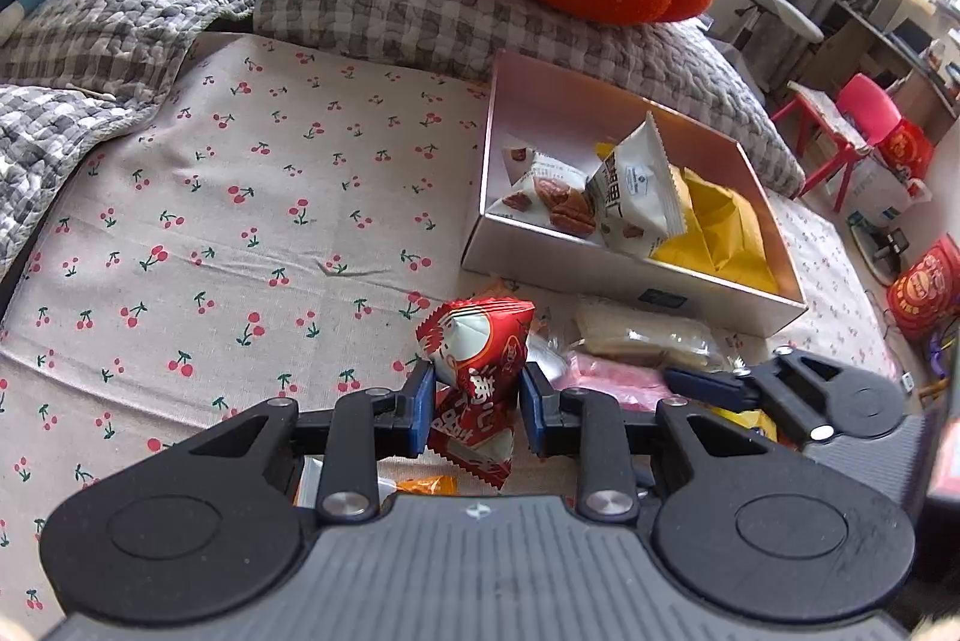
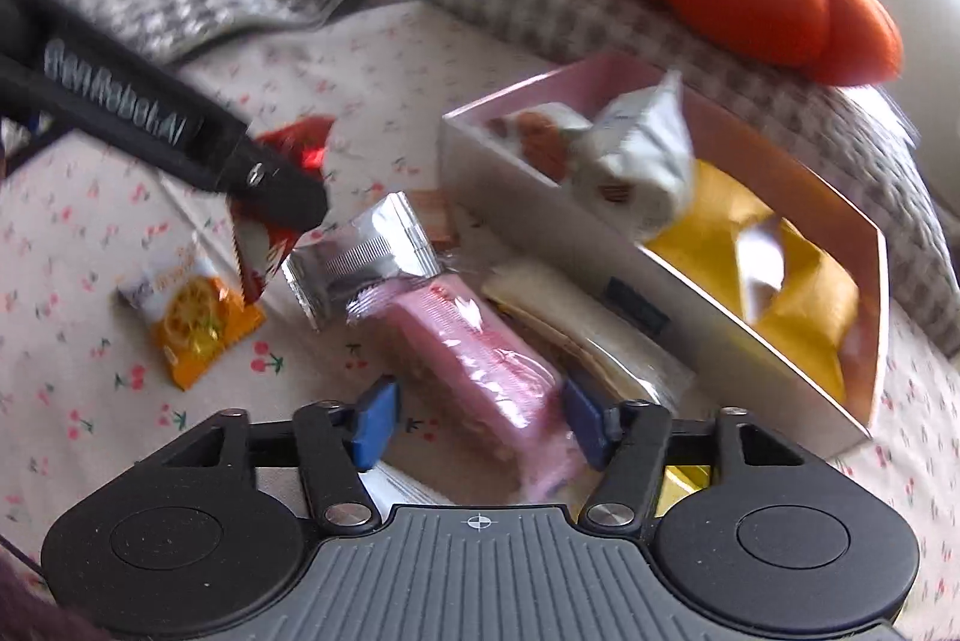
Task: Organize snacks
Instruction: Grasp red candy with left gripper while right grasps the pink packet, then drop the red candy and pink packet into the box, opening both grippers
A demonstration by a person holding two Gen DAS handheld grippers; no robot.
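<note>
Downward-tilted, left claw pinches red snack packet; right claw gapes around pink bar.

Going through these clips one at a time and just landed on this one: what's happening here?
A person with a gripper in each hand is sorting snacks on a bed into an open box. The left gripper is clamped on a red snack packet, short of the box. The right gripper stands open astride a pink wrapped bar, not gripping it. The box already holds white nut packets and yellow packets. An orange packet and a silver one lie loose.
</note>
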